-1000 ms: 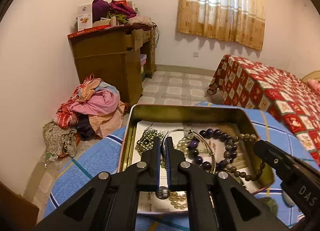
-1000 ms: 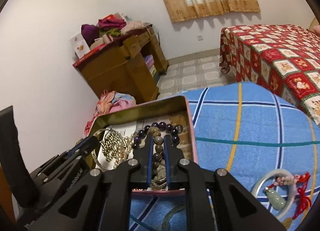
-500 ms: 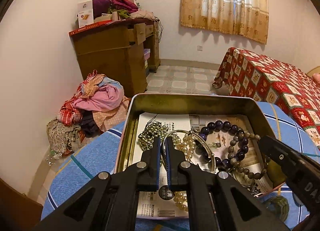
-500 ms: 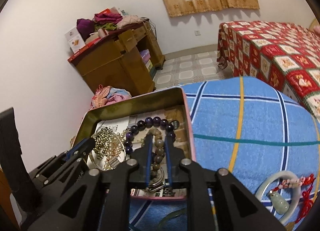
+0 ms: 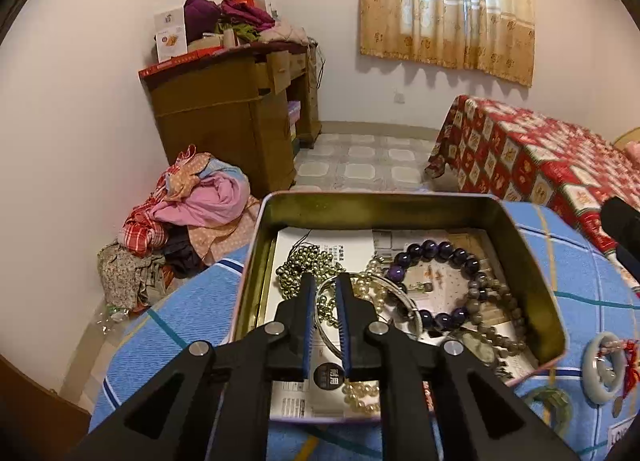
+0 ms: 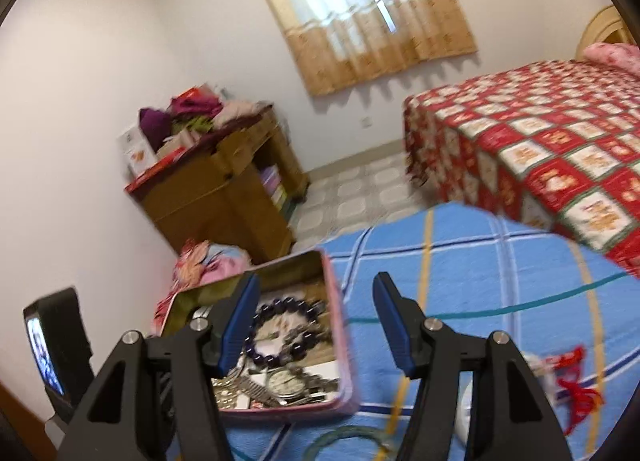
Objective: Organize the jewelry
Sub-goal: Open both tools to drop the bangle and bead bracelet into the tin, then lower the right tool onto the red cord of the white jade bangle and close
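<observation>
An open metal tin [image 5: 380, 205] sits on the blue checked cloth. It holds a purple bead bracelet [image 5: 436, 257], a grey-brown bead bracelet [image 5: 500, 301], a silver bangle [image 5: 400, 293], pearls [image 5: 362, 389], a greenish bead necklace [image 5: 304, 265] and a watch [image 6: 286, 381]. My left gripper [image 5: 326, 285] is low over the tin, its jaws opening a narrow gap. The bangle's left rim lies in that gap, unpressed. My right gripper [image 6: 316, 281] hovers over the tin's pink right wall [image 6: 332, 301]. Its jaws are opening wide with nothing between them.
A pale jade bangle with a red tassel [image 5: 604, 365] and a green bangle [image 5: 548, 401] lie on the cloth right of the tin. Beyond are a wooden desk [image 5: 224, 121], a pile of clothes [image 5: 192, 213] on the floor and a red quilted bed [image 5: 540, 157].
My right gripper has let go of the grey-brown bead bracelet, which now lies in the tin, and has opened wide, rising and tilting. My left gripper's jaws have parted slightly.
</observation>
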A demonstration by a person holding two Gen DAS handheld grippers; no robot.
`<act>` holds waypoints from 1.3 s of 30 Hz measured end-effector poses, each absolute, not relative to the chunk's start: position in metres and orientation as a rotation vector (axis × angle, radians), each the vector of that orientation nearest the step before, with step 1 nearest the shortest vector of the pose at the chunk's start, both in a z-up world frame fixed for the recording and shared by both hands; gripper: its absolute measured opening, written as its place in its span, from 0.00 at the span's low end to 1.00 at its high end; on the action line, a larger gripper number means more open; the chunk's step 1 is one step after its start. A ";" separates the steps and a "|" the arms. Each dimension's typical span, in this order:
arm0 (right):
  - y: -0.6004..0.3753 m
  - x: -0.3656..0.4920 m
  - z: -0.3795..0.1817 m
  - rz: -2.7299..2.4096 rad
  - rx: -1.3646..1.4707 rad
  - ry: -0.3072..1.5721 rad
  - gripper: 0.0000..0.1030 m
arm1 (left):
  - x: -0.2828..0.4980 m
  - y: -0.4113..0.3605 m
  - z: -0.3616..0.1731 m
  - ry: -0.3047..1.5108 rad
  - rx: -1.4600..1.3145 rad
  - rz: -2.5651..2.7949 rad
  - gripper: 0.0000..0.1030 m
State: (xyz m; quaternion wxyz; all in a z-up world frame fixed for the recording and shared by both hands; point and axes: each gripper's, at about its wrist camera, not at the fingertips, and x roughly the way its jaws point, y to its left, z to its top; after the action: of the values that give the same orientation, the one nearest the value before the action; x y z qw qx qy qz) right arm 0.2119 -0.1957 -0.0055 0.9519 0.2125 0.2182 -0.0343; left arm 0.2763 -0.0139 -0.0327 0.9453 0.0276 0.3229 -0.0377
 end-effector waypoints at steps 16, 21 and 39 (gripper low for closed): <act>-0.239 0.099 -0.027 -0.175 0.371 0.618 0.60 | 0.163 -0.025 -0.027 0.660 0.120 -0.179 0.78; -0.245 0.078 -0.038 -0.199 0.379 0.668 0.60 | 0.137 -0.039 -0.037 0.692 0.146 -0.213 0.78; -0.238 0.046 -0.026 -0.206 0.315 0.670 0.60 | 0.105 -0.056 -0.038 0.729 0.213 -0.183 0.78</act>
State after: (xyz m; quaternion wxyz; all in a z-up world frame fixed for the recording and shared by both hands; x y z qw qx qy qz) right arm 0.0458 -0.2380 -0.0264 0.9271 0.1535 0.3268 -0.1006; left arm 0.1049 -0.0557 -0.0381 0.9247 0.1040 0.3551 -0.0893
